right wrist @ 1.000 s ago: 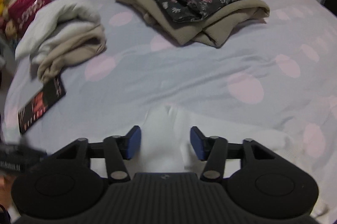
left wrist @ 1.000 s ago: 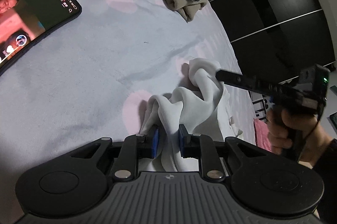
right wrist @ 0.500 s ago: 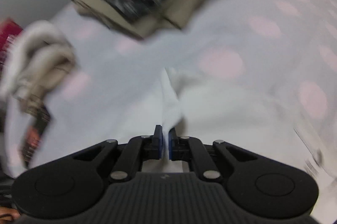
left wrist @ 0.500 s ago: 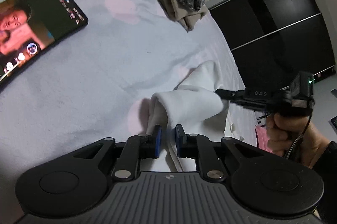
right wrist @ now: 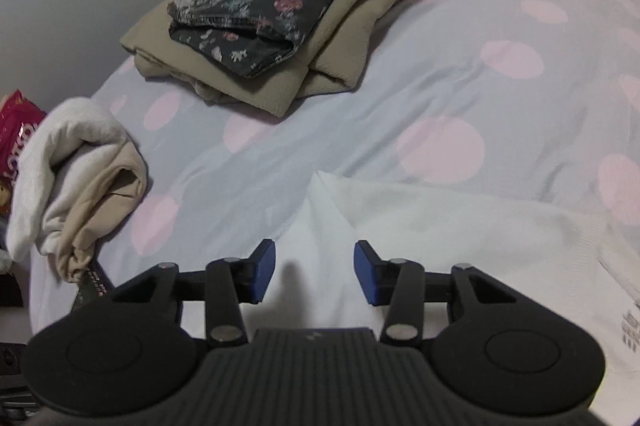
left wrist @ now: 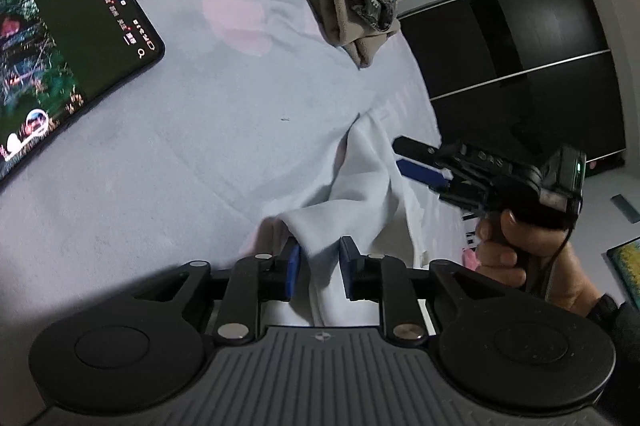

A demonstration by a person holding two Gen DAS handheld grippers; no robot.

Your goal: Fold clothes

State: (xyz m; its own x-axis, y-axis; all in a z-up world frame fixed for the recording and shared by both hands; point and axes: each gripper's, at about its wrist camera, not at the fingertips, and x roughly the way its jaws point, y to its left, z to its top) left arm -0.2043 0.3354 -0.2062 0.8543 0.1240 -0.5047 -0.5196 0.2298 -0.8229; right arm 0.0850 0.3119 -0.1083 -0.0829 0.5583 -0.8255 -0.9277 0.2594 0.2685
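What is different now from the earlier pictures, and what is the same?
The right gripper, shut on a fold of the white garment half a second ago, has let it go; its jaws are opening and the cloth lies flatter on the bed. The left gripper is opening a little, with white cloth between its pads. The folded piles and the phone kept their places.

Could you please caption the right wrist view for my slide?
Open tongs over a white garment on the dotted bed.
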